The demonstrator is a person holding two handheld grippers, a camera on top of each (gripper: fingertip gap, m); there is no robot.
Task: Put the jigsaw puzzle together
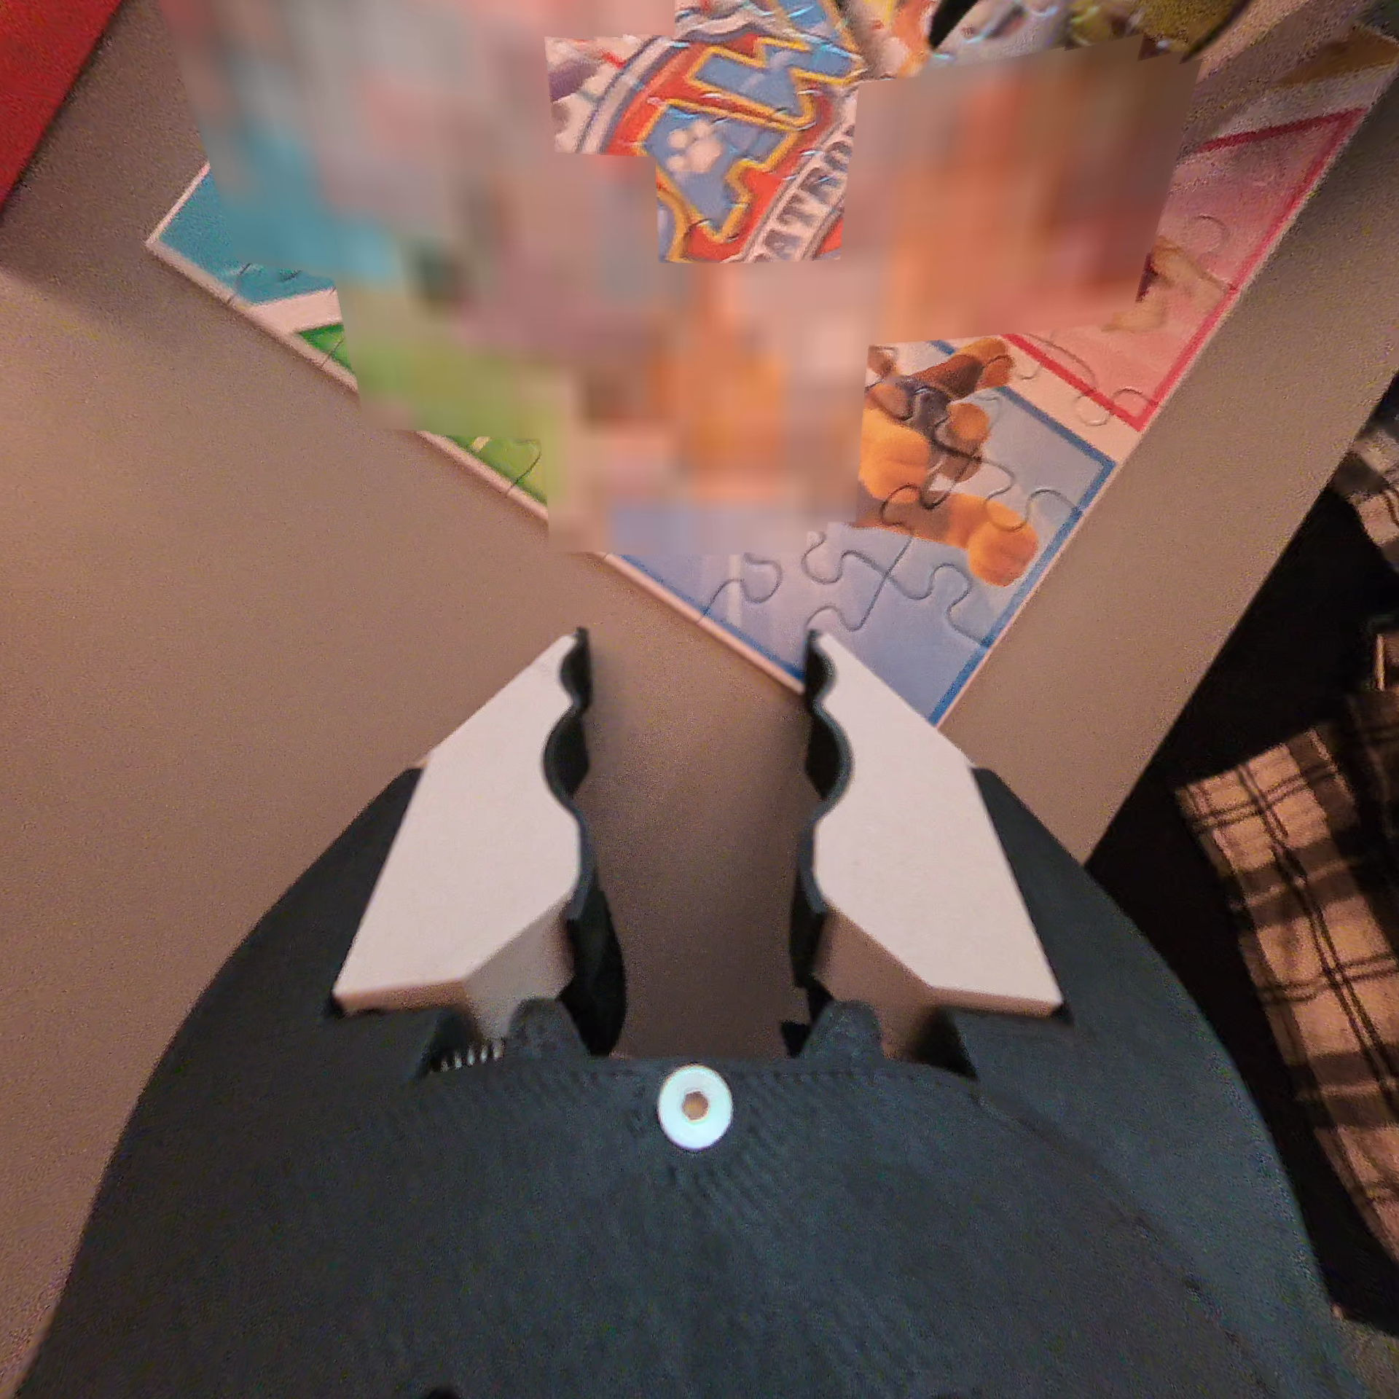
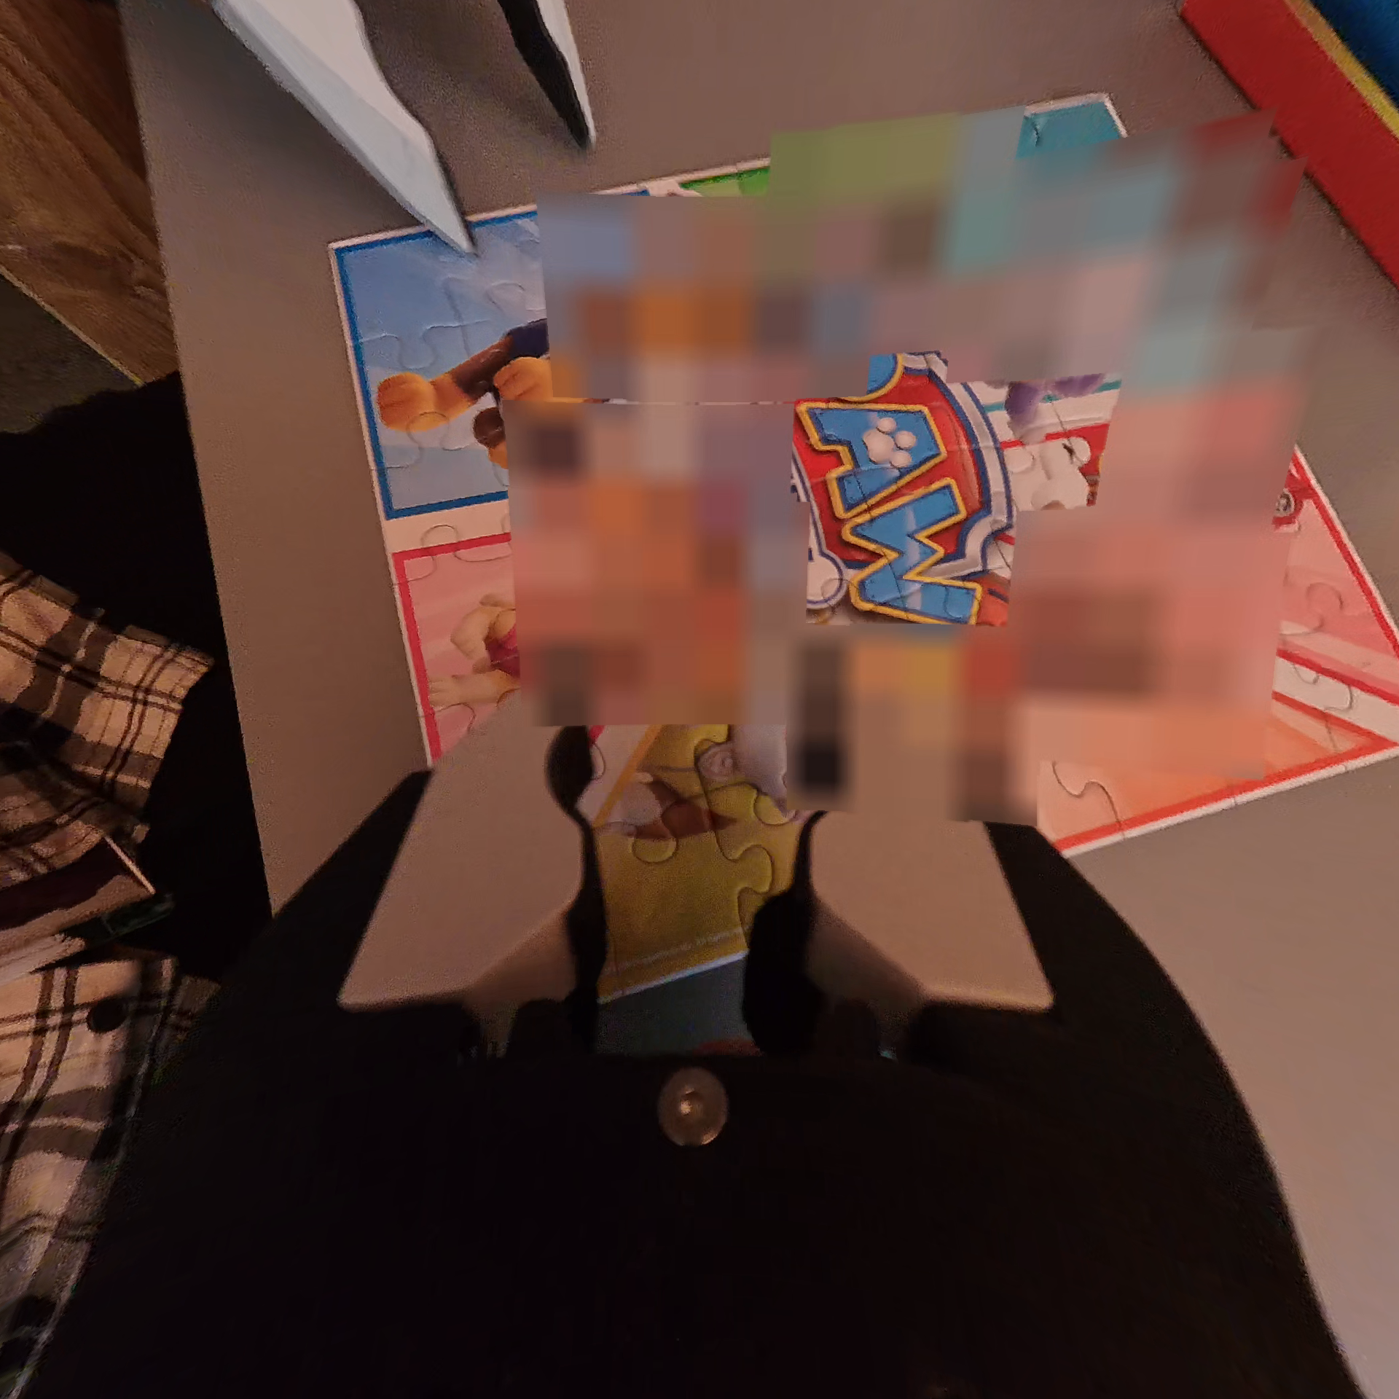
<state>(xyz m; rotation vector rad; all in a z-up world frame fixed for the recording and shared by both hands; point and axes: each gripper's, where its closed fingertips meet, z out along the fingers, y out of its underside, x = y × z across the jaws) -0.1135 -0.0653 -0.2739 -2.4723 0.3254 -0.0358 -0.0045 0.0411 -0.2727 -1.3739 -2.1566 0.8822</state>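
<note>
The jigsaw puzzle (image 1: pixel 893 598) lies flat on a grey table (image 1: pixel 227 606), its pieces joined into cartoon panels of blue, green, pink and yellow. Mosaic patches cover much of it. My left gripper (image 1: pixel 696 658) is open and empty, with its tips just short of the puzzle's blue corner. It also shows in the right wrist view (image 2: pixel 522 189), at that same corner. My right gripper (image 2: pixel 681 795) is open above the puzzle's (image 2: pixel 424 341) yellow panel, with nothing between its fingers. No loose piece is in view.
A red box (image 2: pixel 1287 98) stands by the puzzle's far side and also shows in the left wrist view (image 1: pixel 45 76). The table edge (image 1: pixel 1211 643) runs close to the puzzle. Beyond it are plaid cloth (image 1: pixel 1302 946), also in the right wrist view (image 2: pixel 83 681), and a wooden surface (image 2: pixel 68 189).
</note>
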